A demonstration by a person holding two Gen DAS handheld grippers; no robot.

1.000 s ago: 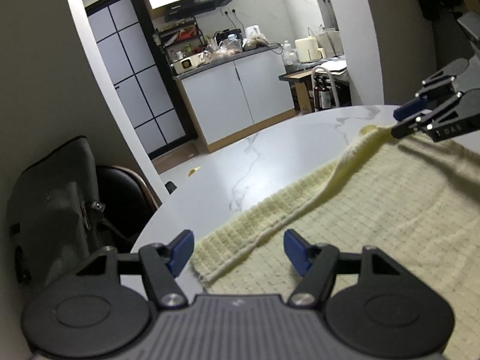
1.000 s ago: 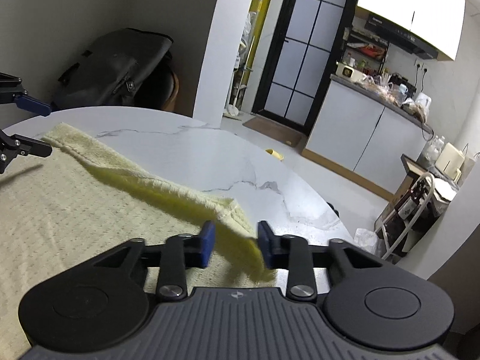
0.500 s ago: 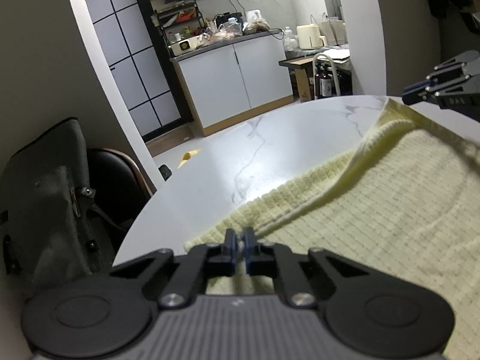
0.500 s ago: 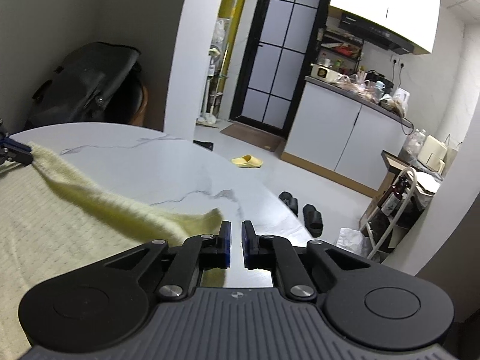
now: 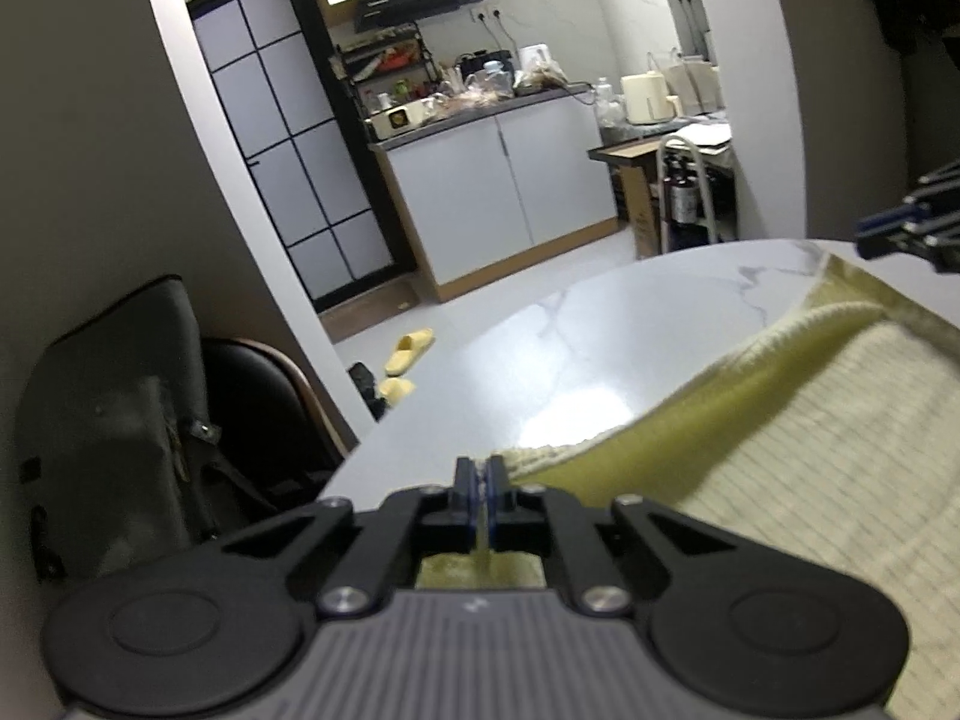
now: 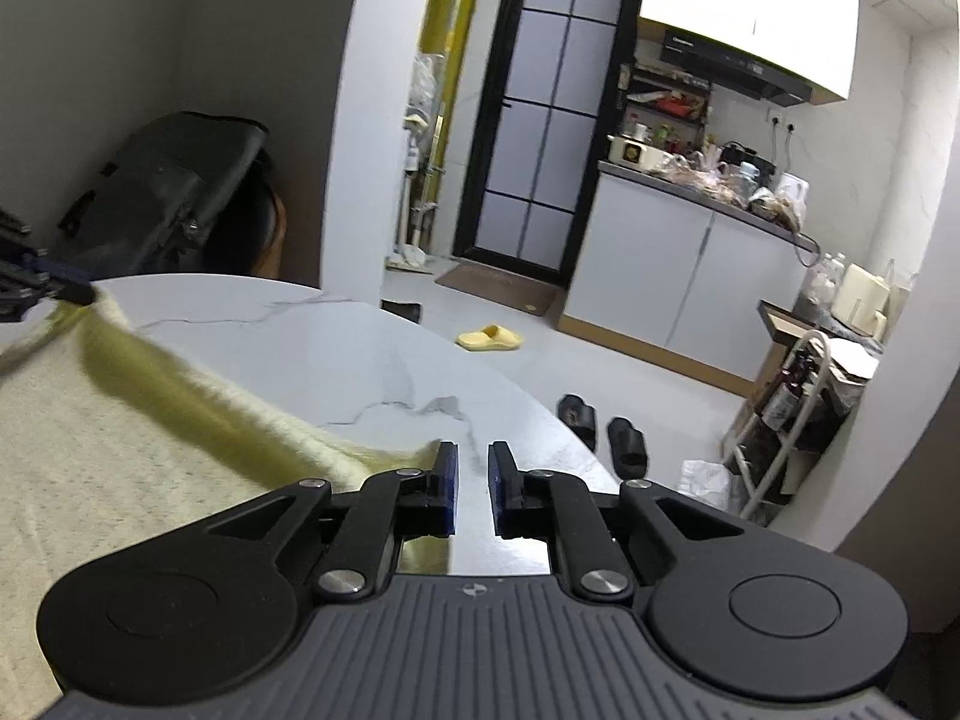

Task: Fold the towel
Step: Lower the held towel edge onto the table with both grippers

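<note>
Pinching towel corners: left gripper jaws closed on cloth; right gripper jaws show a narrow gap, grip uncertain, so the 9 o'clock corner may slip onto the tabletop.

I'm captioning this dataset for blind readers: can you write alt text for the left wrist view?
The left gripper, jaws shut, pinches a corner of a pale yellow towel lifted above a white marble table. The right gripper holds the far corner at the frame's right edge. Behind are a kitchen counter and yellow slippers.
</note>
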